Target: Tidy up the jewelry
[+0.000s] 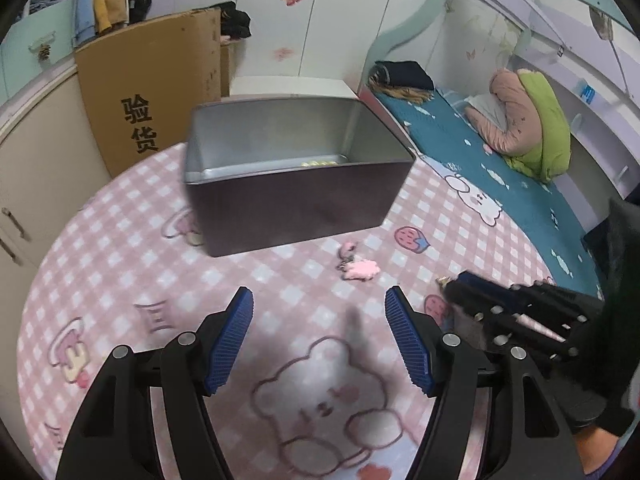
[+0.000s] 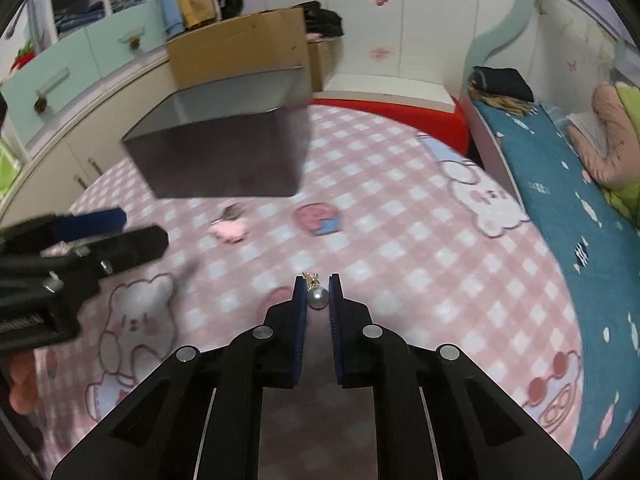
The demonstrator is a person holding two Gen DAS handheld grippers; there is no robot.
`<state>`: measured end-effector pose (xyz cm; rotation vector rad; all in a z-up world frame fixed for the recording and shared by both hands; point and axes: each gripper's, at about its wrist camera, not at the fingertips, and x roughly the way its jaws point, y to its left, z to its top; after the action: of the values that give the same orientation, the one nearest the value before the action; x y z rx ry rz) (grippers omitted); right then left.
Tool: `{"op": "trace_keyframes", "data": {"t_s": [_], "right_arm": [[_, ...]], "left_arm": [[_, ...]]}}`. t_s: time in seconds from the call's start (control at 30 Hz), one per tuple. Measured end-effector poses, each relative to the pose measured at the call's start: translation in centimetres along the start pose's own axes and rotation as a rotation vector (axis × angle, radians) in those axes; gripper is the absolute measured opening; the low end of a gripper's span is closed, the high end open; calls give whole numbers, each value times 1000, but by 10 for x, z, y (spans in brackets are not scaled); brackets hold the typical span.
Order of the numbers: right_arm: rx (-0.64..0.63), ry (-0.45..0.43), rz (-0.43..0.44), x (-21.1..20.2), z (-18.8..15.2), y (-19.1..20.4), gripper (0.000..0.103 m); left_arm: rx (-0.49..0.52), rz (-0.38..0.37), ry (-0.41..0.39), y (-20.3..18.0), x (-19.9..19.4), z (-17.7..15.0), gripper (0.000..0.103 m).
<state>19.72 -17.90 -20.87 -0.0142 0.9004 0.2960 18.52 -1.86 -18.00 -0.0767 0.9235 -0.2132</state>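
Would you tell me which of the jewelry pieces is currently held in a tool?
The grey pearl pendant with gold chain, pinched in the right tool. The pink charm piece lies loose on the blanket; the gold piece sits inside the tin.

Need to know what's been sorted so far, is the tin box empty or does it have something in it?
Not empty. The open tin box shows small gold pieces on its floor by the near wall; what they are is unclear.

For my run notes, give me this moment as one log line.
right gripper: shut on pearl earring | left gripper: open, empty | pink charm: on blanket | tin box: open, gold pieces inside
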Motion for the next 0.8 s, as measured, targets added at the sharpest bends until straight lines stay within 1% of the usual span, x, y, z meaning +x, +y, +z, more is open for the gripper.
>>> {"op": "trace_keyframes", "data": {"t_s": [0.2, 0.3, 0.4, 0.47, 0.5, 0.53, 0.57, 0.63, 0.8], "right_arm": [[30, -22, 21, -4, 10, -20, 12], [33, -30, 38, -4, 13, -22, 12], [35, -35, 56, -4, 14, -24, 12], [34, -35, 63, -4, 15, -24, 12], [35, -39, 69, -5, 16, -24, 12], [35, -41, 71, -5, 15, -24, 12], [35, -42, 72, -5, 16, -24, 12], [35, -45, 75, -6, 17, -23, 12], [38, -45, 80, -7, 19, -19, 12]], "left_arm": [[31, 11, 33, -21, 25, 10, 66], [46, 35, 48, -28, 36, 13, 65], [62, 59, 52, -31, 42, 15, 58], [81, 75, 55, -32, 44, 16, 55], [89, 85, 57, -33, 45, 17, 51], [102, 103, 59, -33, 45, 18, 43], [108, 115, 58, -33, 45, 19, 33], [112, 118, 51, -30, 43, 18, 25], [114, 84, 53, -22, 40, 16, 25]]}}
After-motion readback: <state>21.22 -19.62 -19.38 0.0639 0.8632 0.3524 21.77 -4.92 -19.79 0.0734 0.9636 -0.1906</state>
